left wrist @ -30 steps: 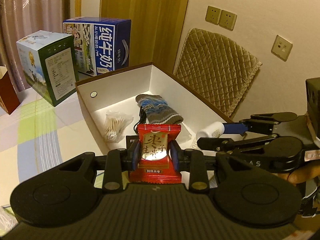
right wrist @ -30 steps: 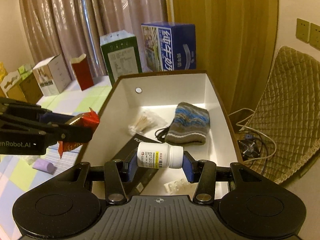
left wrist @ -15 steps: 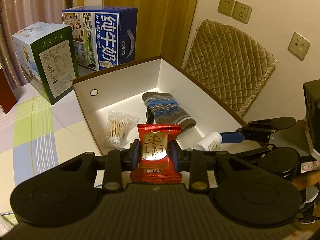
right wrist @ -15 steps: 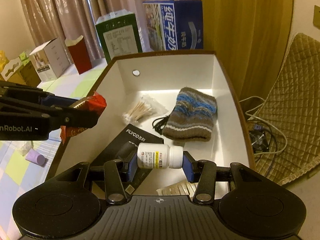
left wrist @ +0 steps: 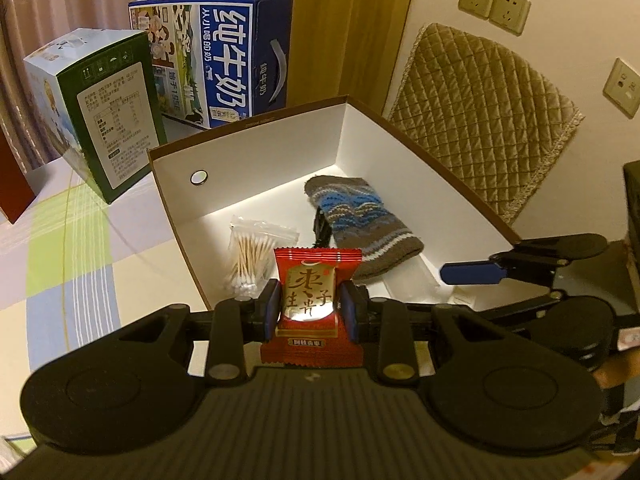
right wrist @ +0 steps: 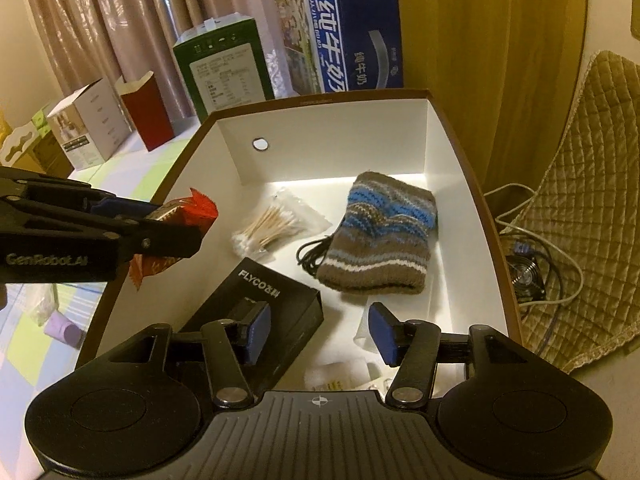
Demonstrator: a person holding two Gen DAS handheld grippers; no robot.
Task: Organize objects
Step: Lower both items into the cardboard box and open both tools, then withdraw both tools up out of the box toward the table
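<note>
A red foil snack packet (left wrist: 316, 300) with gold print is clamped between the blue pads of the left gripper (left wrist: 310, 310) at lower centre, above the near edge of the white cardboard box (left wrist: 256, 152). The fingers of the right gripper (right wrist: 318, 334) are held apart and empty over a white bottle (right wrist: 332, 378), seen blurred on the box floor.

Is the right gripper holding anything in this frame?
No: the right gripper is open above the white box, nothing between its blue pads.
</note>
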